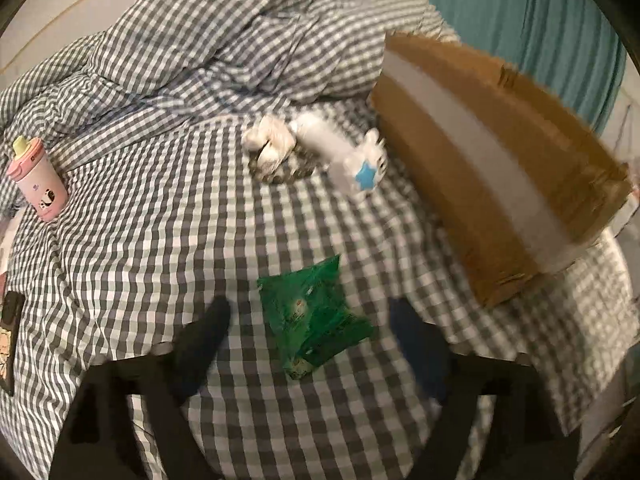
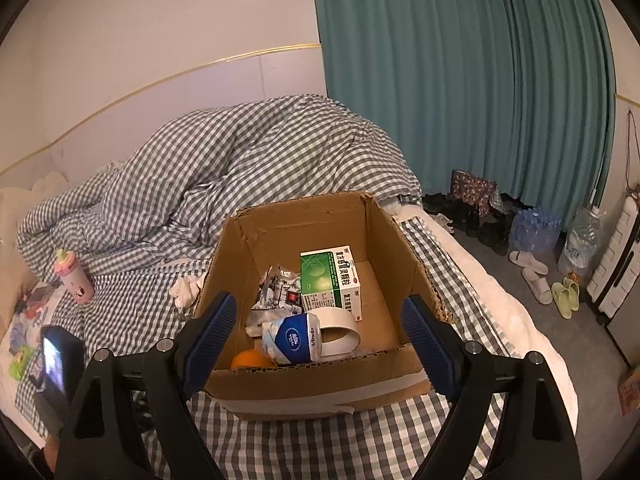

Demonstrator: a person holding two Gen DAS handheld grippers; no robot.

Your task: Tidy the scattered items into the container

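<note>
Looking down the left gripper (image 1: 308, 344), we find its jaws spread wide with the green packet (image 1: 314, 316) lying flat on the checked bedspread (image 1: 140, 264) between them, untouched by either finger; nothing is pinched. The packet's long axis runs from upper left to lower right, roughly along the line the gripper points, so the jaws stand on either side of its narrower dimension. We judge that a descent and closure would suffice, with no roll of the wrist. The cardboard box (image 1: 492, 168) stands to the right of the packet; a white toy with a blue star (image 1: 352, 156) and a crumpled white item (image 1: 272, 146) lie just beside its near wall, and a pink cup (image 1: 40, 182) stands well apart at the left.

The right gripper (image 2: 320, 332) hangs over the box, jaws likewise spread and empty. Only this view shows the box interior: a green-and-white carton (image 2: 332, 280), a tissue pack (image 2: 292, 338), a tape roll (image 2: 340, 330), an orange (image 2: 250, 360) and foil wrappers (image 2: 276, 284). The packet does not appear in this view, which makes the left hand the nearer one.
</note>
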